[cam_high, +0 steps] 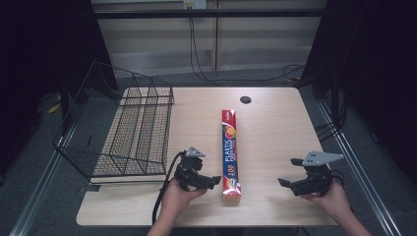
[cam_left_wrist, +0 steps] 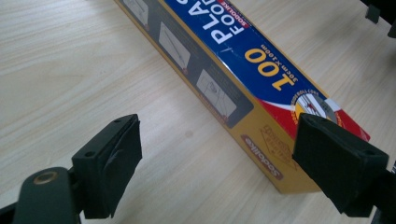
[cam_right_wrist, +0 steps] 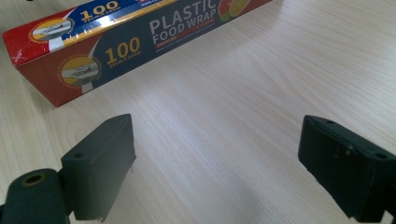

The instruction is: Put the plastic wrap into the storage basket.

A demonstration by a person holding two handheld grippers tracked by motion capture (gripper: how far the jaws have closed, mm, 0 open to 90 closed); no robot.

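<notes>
Centrally, a plastic wrap box [cam_high: 230, 156] is lying lengthwise on the wooden surface [cam_high: 275, 128], right of a wire basket [cam_high: 133, 132]. Just beside its near end, the left gripper [cam_high: 209, 181] is holding its fingers [cam_left_wrist: 109, 163] wide apart around nothing. Well apart, the right gripper [cam_high: 290, 173] is likewise hovering with fingers spread.
</notes>
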